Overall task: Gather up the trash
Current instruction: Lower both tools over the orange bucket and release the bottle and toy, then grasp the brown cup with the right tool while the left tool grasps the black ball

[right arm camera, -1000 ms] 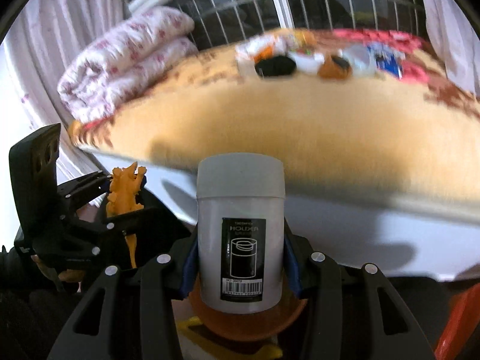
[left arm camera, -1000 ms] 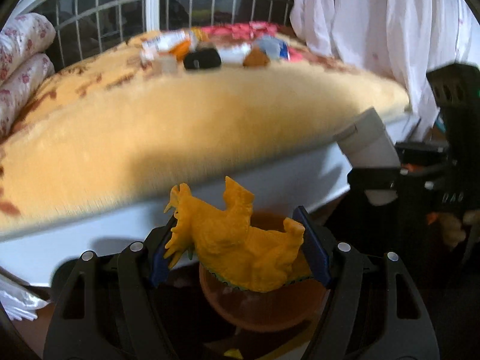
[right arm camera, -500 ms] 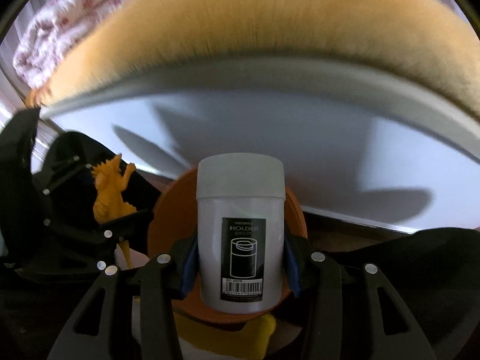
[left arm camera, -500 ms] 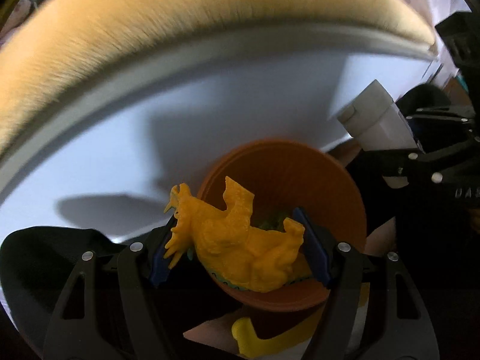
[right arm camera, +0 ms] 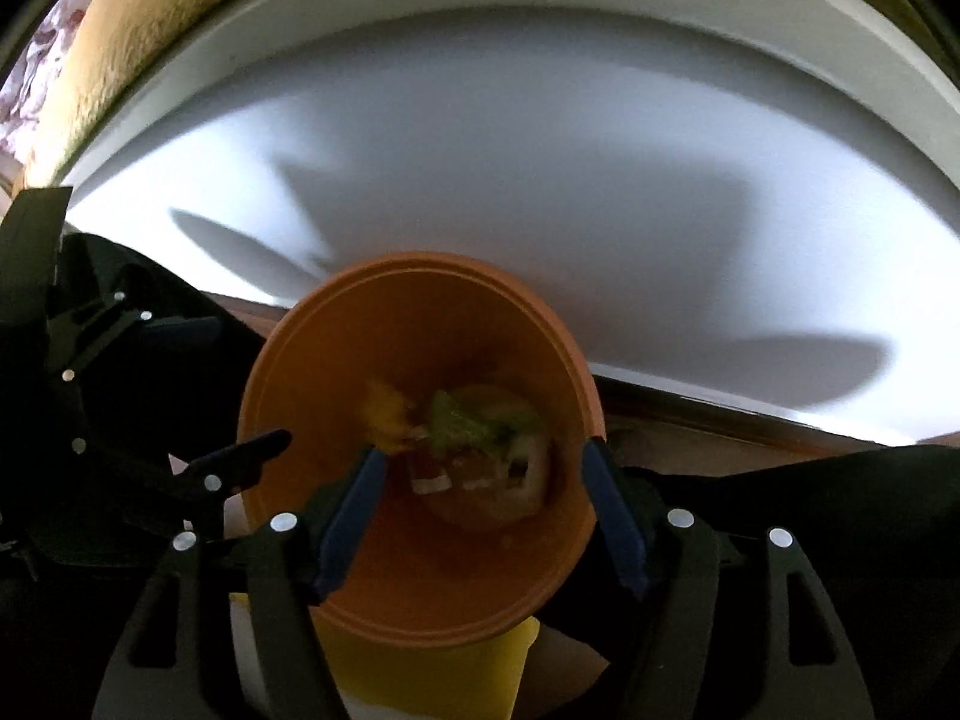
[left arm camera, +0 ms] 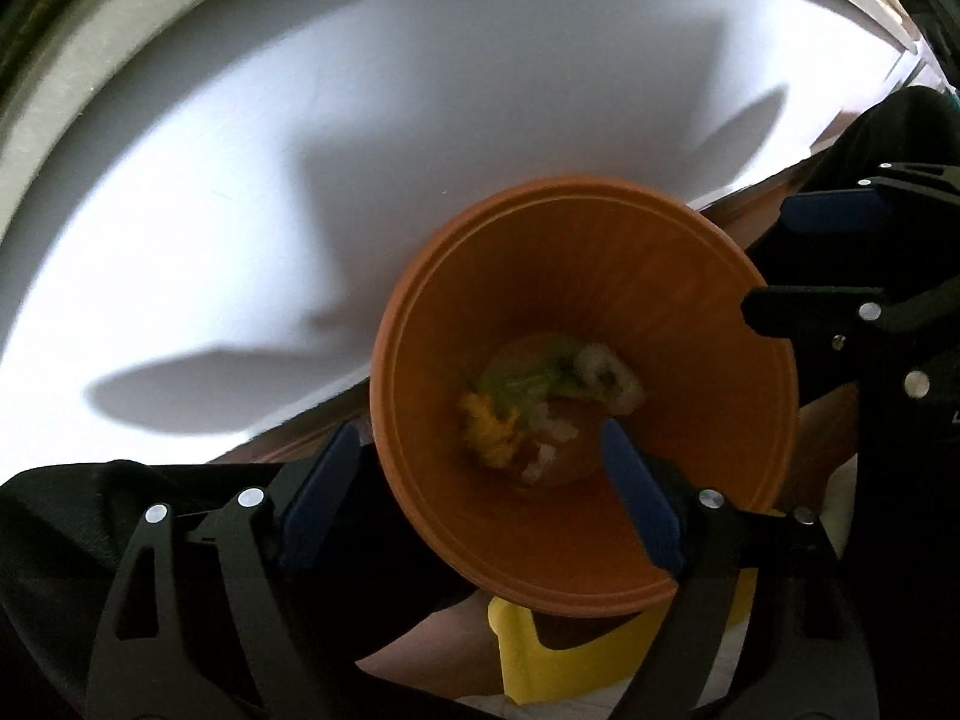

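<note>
Drop step: above the orange bin [left arm camera: 708, 324], both grippers [left arm camera: 480, 504] [right arm camera: 480, 516] are opening, empty; next, lift clear for more trash.

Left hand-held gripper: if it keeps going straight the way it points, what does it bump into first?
Probably the orange bin. The left hand-held gripper, jaws opening with nothing between them, points down at its near rim; past that lies the trash at the bottom. Depth is unclear.
</note>
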Available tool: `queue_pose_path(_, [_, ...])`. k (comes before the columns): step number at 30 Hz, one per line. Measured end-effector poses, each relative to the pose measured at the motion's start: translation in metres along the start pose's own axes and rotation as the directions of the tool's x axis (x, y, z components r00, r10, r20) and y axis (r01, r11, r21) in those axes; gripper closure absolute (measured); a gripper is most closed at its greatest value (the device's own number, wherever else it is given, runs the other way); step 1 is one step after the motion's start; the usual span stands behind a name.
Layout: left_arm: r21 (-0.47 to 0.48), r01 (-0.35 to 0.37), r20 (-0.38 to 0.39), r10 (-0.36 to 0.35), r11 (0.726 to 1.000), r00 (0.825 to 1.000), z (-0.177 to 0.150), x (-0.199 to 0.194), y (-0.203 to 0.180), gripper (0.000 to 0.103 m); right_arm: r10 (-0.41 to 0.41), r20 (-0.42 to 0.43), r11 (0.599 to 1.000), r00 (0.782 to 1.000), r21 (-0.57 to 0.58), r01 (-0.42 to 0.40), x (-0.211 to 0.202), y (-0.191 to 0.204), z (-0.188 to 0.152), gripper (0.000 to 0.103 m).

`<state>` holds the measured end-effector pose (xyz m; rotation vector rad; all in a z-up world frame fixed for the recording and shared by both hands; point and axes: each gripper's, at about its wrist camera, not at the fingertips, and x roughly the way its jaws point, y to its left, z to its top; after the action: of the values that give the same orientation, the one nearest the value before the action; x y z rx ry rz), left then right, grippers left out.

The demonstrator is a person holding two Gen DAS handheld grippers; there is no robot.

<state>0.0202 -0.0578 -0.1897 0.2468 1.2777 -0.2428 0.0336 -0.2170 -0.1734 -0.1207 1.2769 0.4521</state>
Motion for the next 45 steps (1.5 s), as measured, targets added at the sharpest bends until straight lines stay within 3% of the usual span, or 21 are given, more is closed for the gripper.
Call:
queue_pose_path(9, [-0.027, 0.039, 0.094, -0.036, 0.999, 0.995, 0.002, -0.031, 0.003, 0.022, -0.040, 0.072, 0.999, 0.997, -0.028, 0.042, -0.039, -0.001, -0.001, 0.035])
queue_pose_path(12, [-0.021, 0.038, 0.167, -0.034, 0.999, 0.985, 0.000, -0.058, 0.007, 0.022, 0.016, 0.140, 0.999, 0.990, -0.051, -0.009, -0.083, 0.001, -0.002, 0.035])
queue_pose_path(15, [-0.033, 0.039, 0.249, -0.029, 0.999, 0.968, -0.003, -0.089, 0.016, 0.022, 0.050, 0.243, 0.997, 0.969, -0.076, -0.032, -0.133, -0.004, 0.009, 0.031])
queue_pose_path(20, [-0.079, 0.014, 0.375, 0.017, 0.997, 0.927, 0.002, -0.133, 0.028, 0.022, 0.045, 0.393, 0.999, 0.918, -0.028, -0.037, -0.186, -0.031, 0.075, 0.028])
queue_pose_path(24, [-0.116, 0.044, 0.448, 0.012, 0.992, 0.894, 0.011, -0.156, 0.032, 0.022, 0.003, 0.454, 1.000, 0.891, 0.003, -0.005, -0.189, -0.058, 0.140, 0.028])
queue_pose_path(27, [-0.120, 0.077, 0.470, -0.012, 0.990, 0.882, 0.015, -0.164, 0.030, 0.022, -0.031, 0.433, 0.999, 0.901, 0.037, 0.017, -0.166, -0.070, 0.191, 0.029])
queue_pose_path(30, [-0.118, 0.082, 0.474, -0.016, 0.990, 0.881, 0.018, -0.165, 0.034, 0.022, -0.015, 0.390, 0.996, 0.921, 0.090, -0.022, -0.142, -0.084, 0.234, 0.029])
queue_pose_path(36, [-0.132, 0.114, 0.475, -0.039, 0.985, 0.879, 0.020, -0.170, 0.043, 0.022, -0.004, 0.344, 0.978, 0.939, 0.195, -0.067, -0.109, -0.096, 0.277, 0.029])
queue_pose_path(38, [-0.134, 0.116, 0.473, -0.039, 0.984, 0.880, 0.023, -0.171, 0.043, 0.022, 0.000, 0.318, 0.976, 0.948, 0.206, -0.069, -0.100, -0.096, 0.283, 0.035])
queue_pose_path(39, [-0.136, 0.118, 0.474, -0.040, 0.984, 0.880, 0.024, -0.172, 0.043, 0.022, 0.004, 0.310, 0.978, 0.951, 0.199, -0.069, -0.097, -0.096, 0.284, 0.049])
queue_pose_path(40, [-0.137, 0.122, 0.474, -0.043, 0.983, 0.879, 0.025, -0.173, 0.043, 0.022, 0.001, 0.317, 0.978, 0.948, 0.197, -0.067, -0.098, -0.095, 0.283, 0.070])
queue_pose_path(45, [-0.144, 0.146, 0.484, -0.059, 0.979, 0.873, 0.048, -0.182, 0.045, 0.022, 0.089, 0.390, 0.967, 0.917, 0.185, -0.173, -0.114, -0.096, 0.260, 0.075])
